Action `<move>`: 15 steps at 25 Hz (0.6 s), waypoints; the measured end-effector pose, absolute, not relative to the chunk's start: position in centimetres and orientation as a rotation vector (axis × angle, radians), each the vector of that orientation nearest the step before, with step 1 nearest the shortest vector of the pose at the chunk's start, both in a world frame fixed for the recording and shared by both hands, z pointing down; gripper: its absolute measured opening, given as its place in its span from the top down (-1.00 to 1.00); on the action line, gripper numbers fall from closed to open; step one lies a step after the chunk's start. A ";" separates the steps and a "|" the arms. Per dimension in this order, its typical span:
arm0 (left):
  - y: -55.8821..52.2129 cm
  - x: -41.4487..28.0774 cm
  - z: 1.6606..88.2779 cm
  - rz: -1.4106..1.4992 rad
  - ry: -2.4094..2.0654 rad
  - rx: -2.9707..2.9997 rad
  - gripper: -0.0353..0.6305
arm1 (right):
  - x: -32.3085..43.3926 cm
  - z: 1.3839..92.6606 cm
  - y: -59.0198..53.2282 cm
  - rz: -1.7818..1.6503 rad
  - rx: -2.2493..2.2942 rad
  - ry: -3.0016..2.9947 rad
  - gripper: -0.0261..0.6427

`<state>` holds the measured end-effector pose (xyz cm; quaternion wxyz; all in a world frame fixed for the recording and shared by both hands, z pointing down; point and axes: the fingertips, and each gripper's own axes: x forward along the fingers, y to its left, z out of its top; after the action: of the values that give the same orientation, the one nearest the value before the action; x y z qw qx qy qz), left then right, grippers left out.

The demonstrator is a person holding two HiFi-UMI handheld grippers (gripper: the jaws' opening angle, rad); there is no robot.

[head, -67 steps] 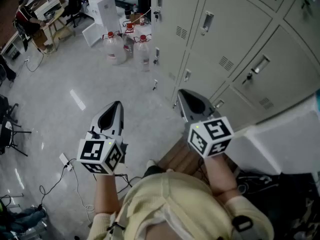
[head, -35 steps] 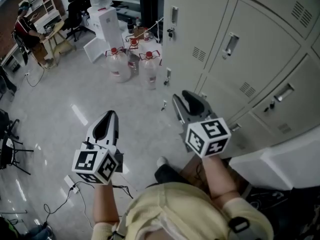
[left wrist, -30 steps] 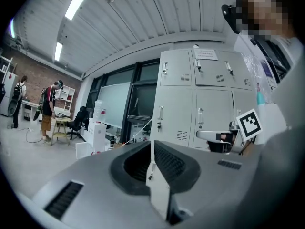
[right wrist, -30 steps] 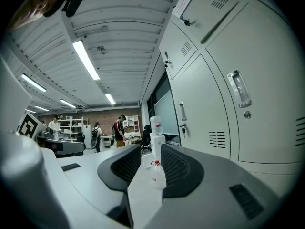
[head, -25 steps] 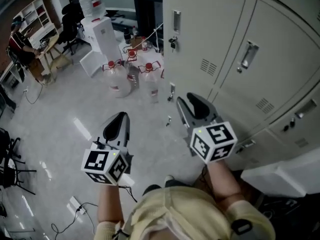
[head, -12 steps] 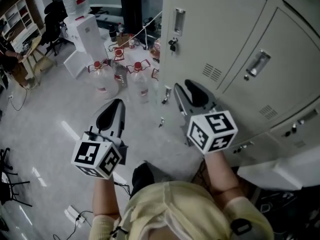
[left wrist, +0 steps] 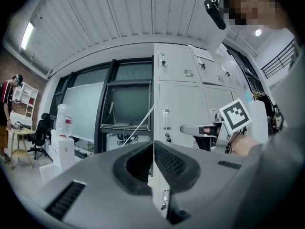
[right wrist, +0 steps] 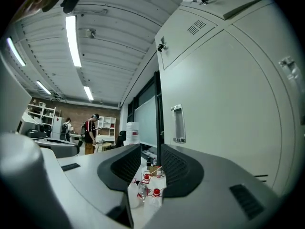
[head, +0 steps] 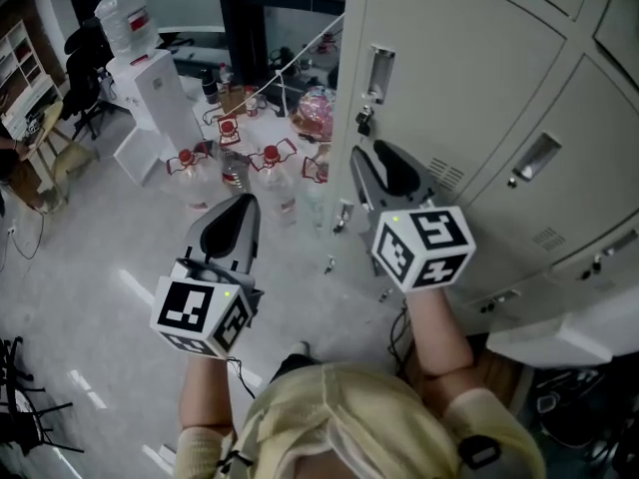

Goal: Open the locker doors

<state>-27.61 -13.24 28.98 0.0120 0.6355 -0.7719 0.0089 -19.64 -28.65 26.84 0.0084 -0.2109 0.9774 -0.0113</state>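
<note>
Closest in, the person's pale yellow top (head: 339, 422) fills the bottom of the head view, with both forearms reaching forward. The left gripper (head: 236, 210) hangs over the grey floor (head: 90, 228), well apart from the lockers. In the left gripper view its jaws are pressed together with nothing between them. The right gripper (head: 371, 160) is held up in front of the end locker door (head: 449, 78), close to that door's left edge and just below its upright recessed handle (head: 377, 71). Whether it touches the door cannot be told. In the right gripper view its jaws stand apart with a narrow, empty gap, and only distant things on the floor show through it. Every locker door in view is closed, and a small lock (head: 363, 120) sits under the handle. Beyond the grippers, red-capped water bottles (head: 228, 160) stand on the floor beside the end of the locker bank. Farther off, a white water dispenser (head: 148, 86) carries a bottle on top.
</note>
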 end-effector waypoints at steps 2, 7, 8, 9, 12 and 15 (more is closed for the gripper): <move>-13.8 -28.8 29.1 0.032 -2.385 1.995 0.88 | -20.6 26.4 -29.5 -0.023 -0.707 3.039 0.60; -15.8 -30.4 29.5 0.046 -2.323 2.054 0.88 | -21.8 25.0 -31.9 0.021 -0.818 2.999 0.60; -16.2 -30.6 29.7 0.046 -2.310 2.068 0.88 | -22.0 24.8 -32.3 0.029 -0.837 2.989 0.60; -16.6 -30.8 29.8 0.046 -2.297 2.082 0.88 | -22.2 24.6 -32.7 0.035 -0.855 2.980 0.60; -17.9 -31.4 29.9 0.051 -2.262 2.122 0.88 | -23.1 24.2 -33.9 0.039 -0.900 2.959 0.60; -19.1 -32.2 29.8 0.058 -2.239 2.151 0.88 | -24.2 23.8 -34.9 0.051 -0.945 2.945 0.60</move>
<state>-32.20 -19.05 29.80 0.0184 0.6925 -0.7209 0.0187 -24.18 -34.87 23.83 0.0241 -0.3054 0.9518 0.0164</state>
